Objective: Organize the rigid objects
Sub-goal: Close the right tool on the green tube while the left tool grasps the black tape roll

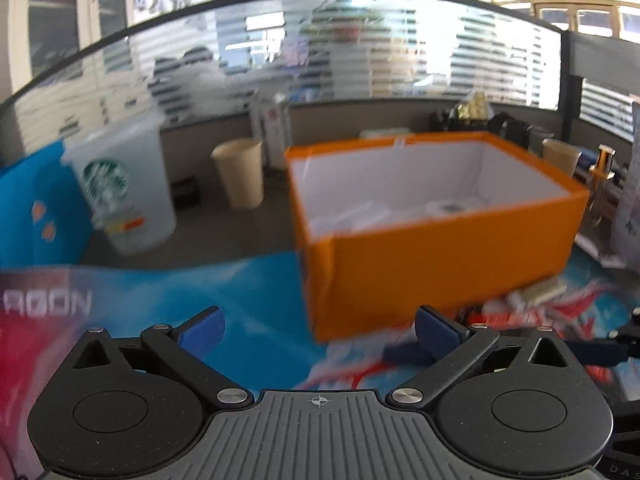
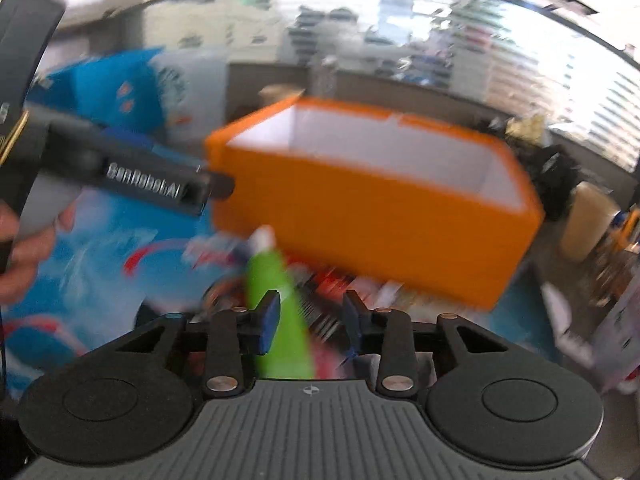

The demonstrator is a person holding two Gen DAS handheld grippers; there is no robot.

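The table (image 1: pixel 248 236) is carrying everything here, spread with a blue and red printed mat (image 1: pixel 260 292). The largest thing on it is the orange box (image 1: pixel 440 264), open-topped and white inside, sitting toward the back right in the left wrist view. At least 2 pale items are already lying on its floor, too blurred to name. A white branded cup (image 1: pixel 124 188) and a tan paper cup (image 1: pixel 240 172) are standing well apart from the box on its left.

The step in hand looks like a pick for the box. The right hand-held gripper (image 2: pixel 312 320) is reaching over a green bottle with a white cap (image 2: pixel 276 304), which is lying on the mat just in front of the box. Its jaws are standing partly closed with the bottle between them; the left pad (image 2: pixel 268 328) appears against the bottle, while a gap shows at the right pad, so no firm clench is visible. The left hand-held gripper (image 1: pixel 318 332) is hanging released, jaws wide and holding nothing, over the mat near the box's front corner.

The next move probably calls for closing squarely on the bottle's body, lifting it clear of the box's near wall, then lowering it inside beside the pale items. A few small items (image 1: pixel 536 296) are lying at the box's front right corner.
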